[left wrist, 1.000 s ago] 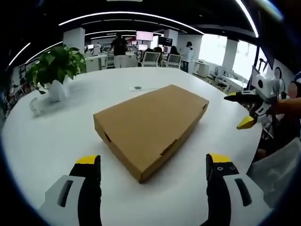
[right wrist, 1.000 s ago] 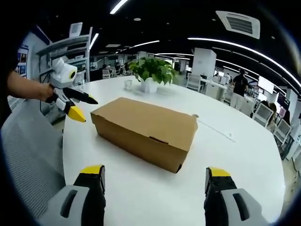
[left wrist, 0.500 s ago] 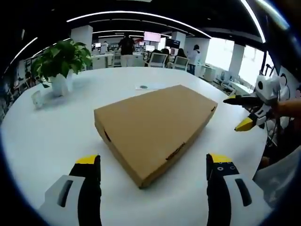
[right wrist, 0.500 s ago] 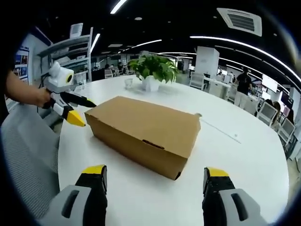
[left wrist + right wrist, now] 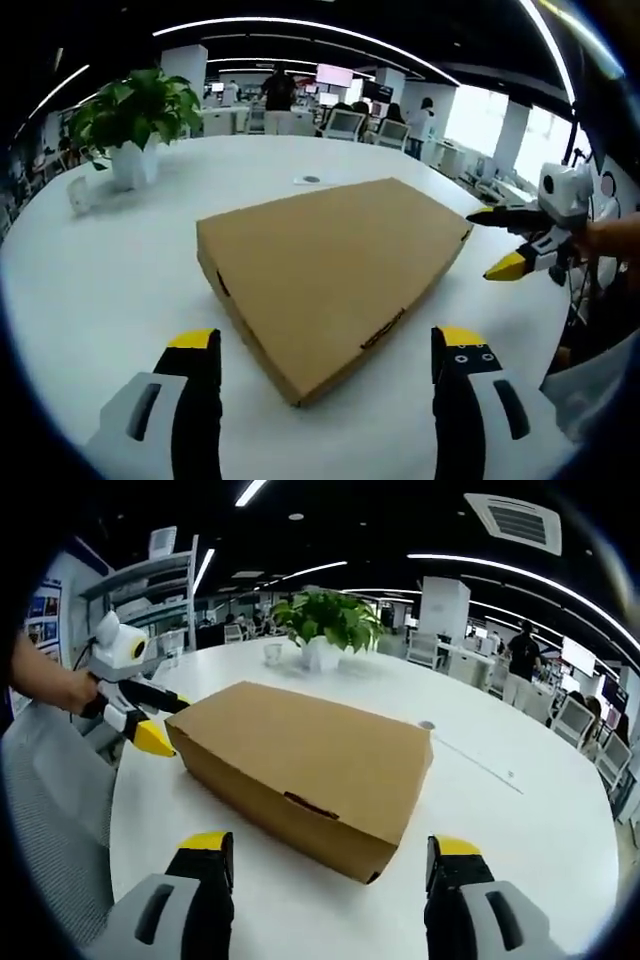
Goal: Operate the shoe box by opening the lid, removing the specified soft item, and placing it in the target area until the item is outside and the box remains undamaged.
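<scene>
A closed brown shoe box (image 5: 330,270) is seen lying on the white tabletop (image 5: 110,270), lid down. The left hand-held gripper (image 5: 325,350) is held spread before its near corner. The right hand-held gripper (image 5: 330,850) is likewise spread; its tips appear just beside the box's far end, contact uncertain.

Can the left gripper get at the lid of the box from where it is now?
Probably yes. The left gripper is open, its fingers apart, facing the closed cardboard box on the white table, with nothing between them.
</scene>
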`<move>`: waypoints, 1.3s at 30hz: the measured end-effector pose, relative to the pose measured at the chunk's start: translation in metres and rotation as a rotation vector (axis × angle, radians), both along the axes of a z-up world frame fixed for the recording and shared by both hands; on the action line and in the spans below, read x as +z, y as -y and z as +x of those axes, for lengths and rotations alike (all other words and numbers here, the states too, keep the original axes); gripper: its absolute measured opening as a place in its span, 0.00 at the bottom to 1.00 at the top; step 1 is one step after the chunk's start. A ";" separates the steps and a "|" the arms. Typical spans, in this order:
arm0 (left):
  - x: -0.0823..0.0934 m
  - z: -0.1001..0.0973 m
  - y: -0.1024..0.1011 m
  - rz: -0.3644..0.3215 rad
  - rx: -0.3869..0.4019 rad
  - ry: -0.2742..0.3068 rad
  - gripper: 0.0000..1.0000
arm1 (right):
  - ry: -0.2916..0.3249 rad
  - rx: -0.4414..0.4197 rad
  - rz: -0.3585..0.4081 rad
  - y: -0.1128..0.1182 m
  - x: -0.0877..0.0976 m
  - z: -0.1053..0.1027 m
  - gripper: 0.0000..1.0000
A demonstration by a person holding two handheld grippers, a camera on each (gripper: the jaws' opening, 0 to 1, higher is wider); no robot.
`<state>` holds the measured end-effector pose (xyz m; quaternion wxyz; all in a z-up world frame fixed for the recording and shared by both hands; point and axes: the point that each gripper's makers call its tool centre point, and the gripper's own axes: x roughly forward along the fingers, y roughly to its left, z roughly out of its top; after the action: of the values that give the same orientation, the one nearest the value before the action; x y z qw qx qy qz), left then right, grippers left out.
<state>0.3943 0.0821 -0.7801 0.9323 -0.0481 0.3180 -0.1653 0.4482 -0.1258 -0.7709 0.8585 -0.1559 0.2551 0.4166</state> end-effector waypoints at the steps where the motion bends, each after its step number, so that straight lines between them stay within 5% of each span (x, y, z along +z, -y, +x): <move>1: -0.001 0.000 0.000 -0.001 0.002 -0.002 0.89 | 0.002 0.007 -0.009 -0.001 -0.001 0.003 0.77; 20: -0.009 0.014 0.004 0.033 0.033 -0.013 0.82 | -0.020 0.033 -0.012 -0.021 -0.006 0.029 0.70; 39: -0.008 0.014 0.000 0.040 0.015 -0.011 0.81 | -0.033 0.004 -0.016 -0.027 -0.009 0.020 0.71</move>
<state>0.4080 0.0824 -0.7882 0.9326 -0.0331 0.3260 -0.1516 0.4684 -0.0983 -0.7799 0.8521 -0.1563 0.2723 0.4188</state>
